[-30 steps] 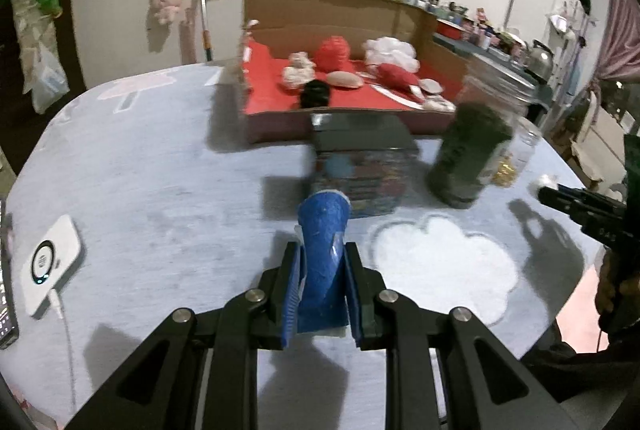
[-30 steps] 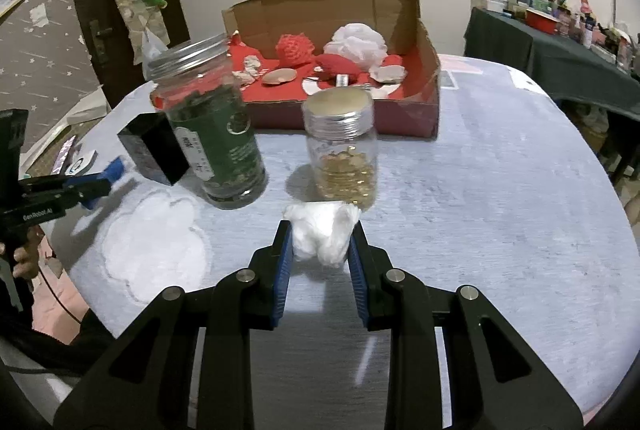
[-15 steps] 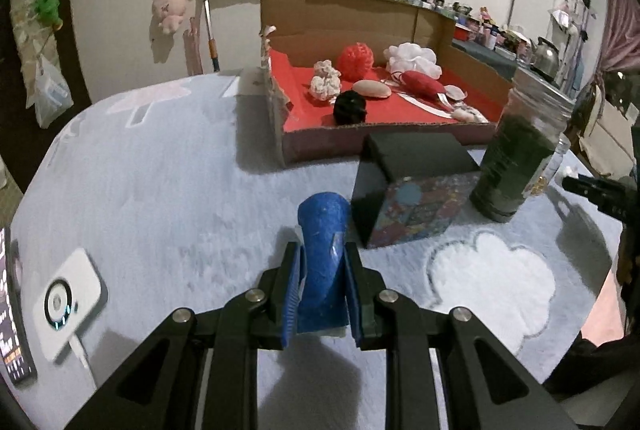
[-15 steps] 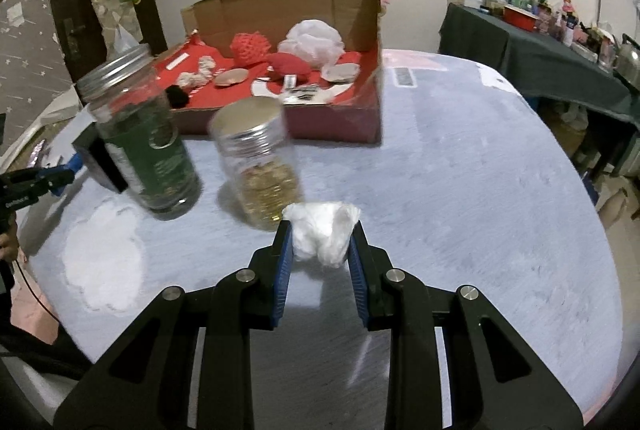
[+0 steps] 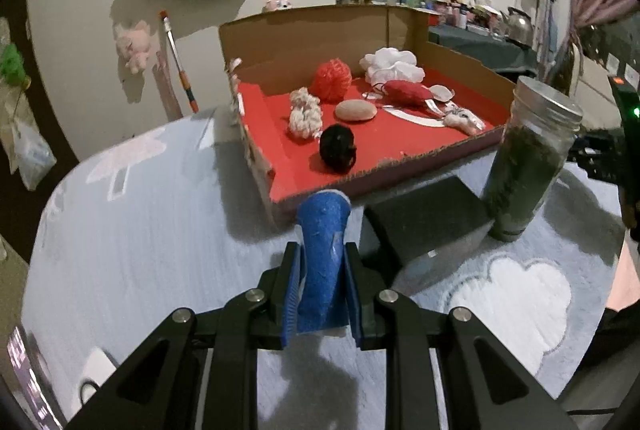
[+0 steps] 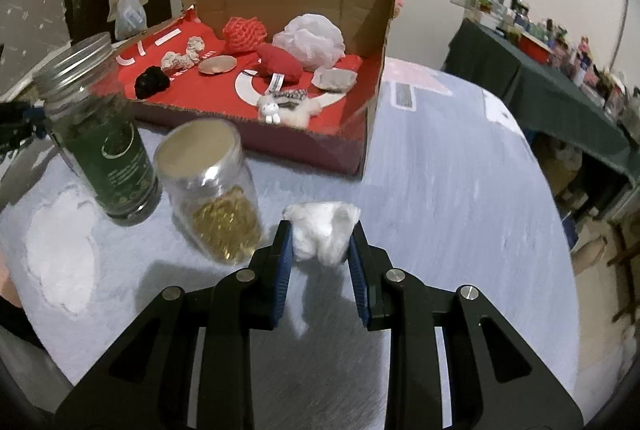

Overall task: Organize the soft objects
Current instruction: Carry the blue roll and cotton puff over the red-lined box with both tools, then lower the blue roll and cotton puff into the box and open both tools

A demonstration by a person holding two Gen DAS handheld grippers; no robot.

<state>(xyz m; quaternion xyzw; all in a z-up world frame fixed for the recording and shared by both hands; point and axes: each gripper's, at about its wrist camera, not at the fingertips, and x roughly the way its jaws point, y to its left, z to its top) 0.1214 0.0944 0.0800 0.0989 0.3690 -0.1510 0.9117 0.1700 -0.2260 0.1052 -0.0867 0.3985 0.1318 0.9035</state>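
my left claw (image 5: 322,286) pinches a soft blue roll (image 5: 323,250) mid-length; my right claw (image 6: 320,250) squeezes a light white wad (image 6: 322,230) that looks squashy.

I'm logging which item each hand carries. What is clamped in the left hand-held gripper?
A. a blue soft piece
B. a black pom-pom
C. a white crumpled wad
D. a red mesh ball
A: in the left wrist view the left hand-held gripper is shut on the blue soft piece, while the black pom-pom and red mesh ball lie in the cardboard box.
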